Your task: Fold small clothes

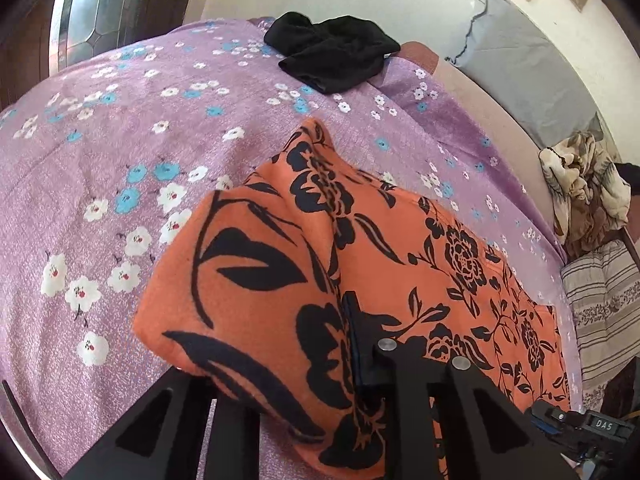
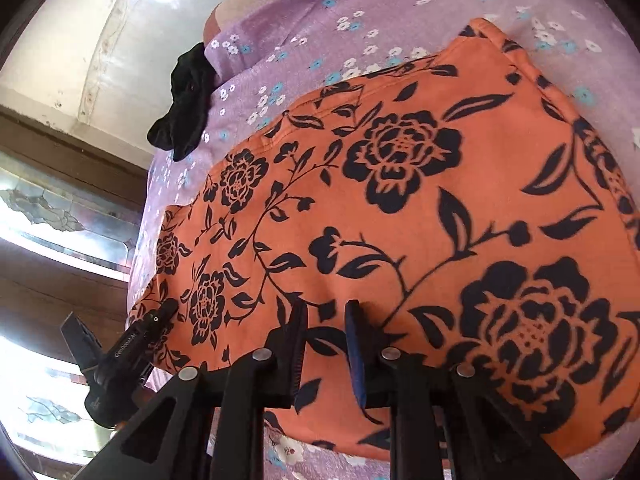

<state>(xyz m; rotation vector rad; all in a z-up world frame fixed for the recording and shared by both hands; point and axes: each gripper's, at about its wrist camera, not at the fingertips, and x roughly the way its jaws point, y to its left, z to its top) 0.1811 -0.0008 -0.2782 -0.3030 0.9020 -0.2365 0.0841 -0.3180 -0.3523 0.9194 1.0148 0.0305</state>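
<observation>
Holding the orange flowered garment [image 1: 360,240] by its near edge, both grippers sit low over the bed [image 1: 100,140], which is covered with a purple flowered sheet. The left gripper [image 1: 352,344] has its jaws narrow and cloth bunched up between them, one finger buried under a raised fold, so it looks clamped on the garment. The right gripper [image 2: 326,332] is also narrow, with a pinch of the orange cloth puckered between its pads. The garment spreads from the near edge of the bed toward the middle; a black garment [image 1: 332,52] lies well apart at the far edge, near a grey pillow [image 1: 516,68]. My worry is the thin bite each gripper has: if the two hands lift or carry unevenly, the edge could slide out of one side and the fold would land crooked. The raised ridge on the left side could also get trapped inside the fold as a wrinkle.
</observation>
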